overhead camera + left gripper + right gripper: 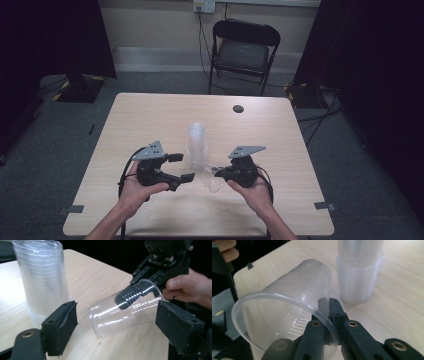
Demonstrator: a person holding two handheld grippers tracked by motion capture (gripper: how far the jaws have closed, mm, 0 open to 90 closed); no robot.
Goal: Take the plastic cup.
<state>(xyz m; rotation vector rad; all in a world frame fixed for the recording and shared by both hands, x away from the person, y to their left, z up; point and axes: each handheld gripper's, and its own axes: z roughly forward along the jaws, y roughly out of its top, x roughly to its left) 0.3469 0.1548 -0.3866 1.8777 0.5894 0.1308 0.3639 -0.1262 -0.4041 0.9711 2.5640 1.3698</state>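
A tall stack of clear plastic cups (196,142) stands upright in the middle of the wooden table (150,115). My right gripper (217,172) is shut on the rim wall of a single clear cup (215,184), which lies tilted on its side just right of the stack. In the right gripper view one jaw is inside the cup (287,302) and one outside, near the stack (359,272). My left gripper (182,167) is open to the left of the stack. In the left gripper view its pads (62,322) stand wide on both sides of the held cup (125,312) without touching it.
A small dark round object (238,108) lies on the table's far right part. A black folding chair (243,50) stands beyond the far edge. Dark curtains hang at both sides and cables run over the grey floor.
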